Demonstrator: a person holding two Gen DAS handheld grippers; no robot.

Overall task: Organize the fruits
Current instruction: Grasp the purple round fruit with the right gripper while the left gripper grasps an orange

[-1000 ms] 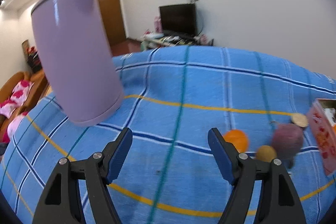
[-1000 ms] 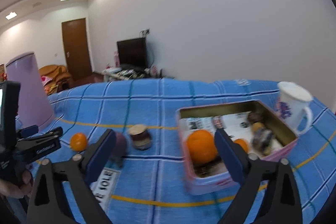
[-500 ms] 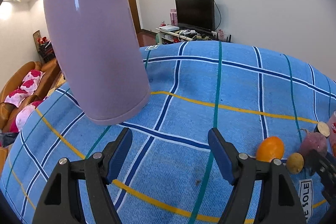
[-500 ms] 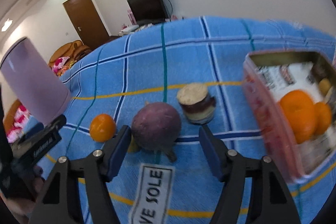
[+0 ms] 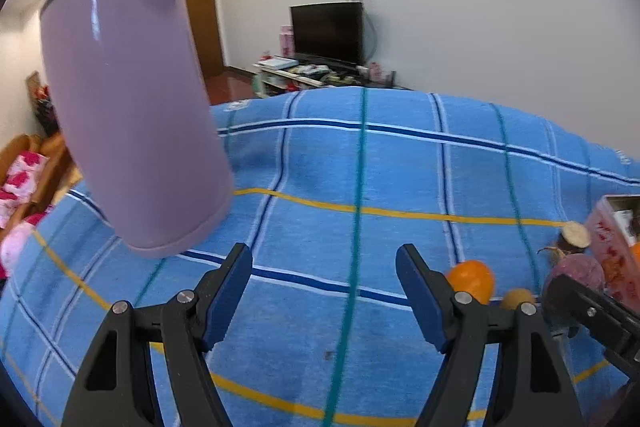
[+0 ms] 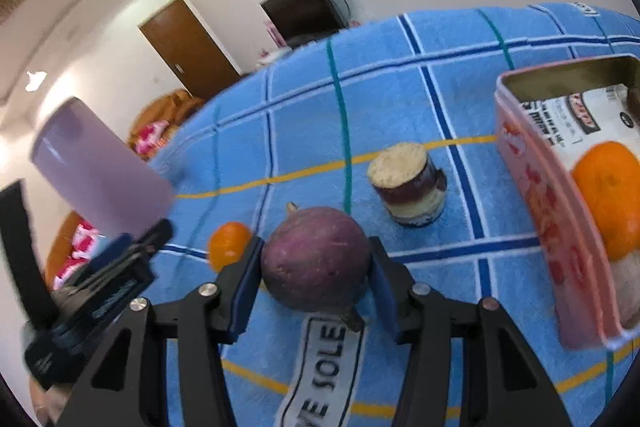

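In the right wrist view my right gripper (image 6: pixel 316 265) is shut on a round purple fruit (image 6: pixel 316 257), blue pads touching both its sides, on the blue checked cloth (image 6: pixel 400 99). A small orange (image 6: pixel 228 245) lies just left of it. A pink tin (image 6: pixel 560 227) at the right holds an orange (image 6: pixel 612 191). In the left wrist view my left gripper (image 5: pixel 324 277) is open and empty over the cloth. The small orange (image 5: pixel 472 279), a tiny yellow fruit (image 5: pixel 516 299) and the purple fruit (image 5: pixel 576 273) lie to its right.
A tall lilac kettle (image 5: pixel 128 131) stands on the cloth at the left; it also shows in the right wrist view (image 6: pixel 96 167). A cork-lidded jar (image 6: pixel 408 187) stands behind the purple fruit. A white "SOLE" label (image 6: pixel 320 375) lies on the cloth.
My right gripper has moved in on the purple fruit and closed its pads on it. The left gripper has shifted slightly and stays open.
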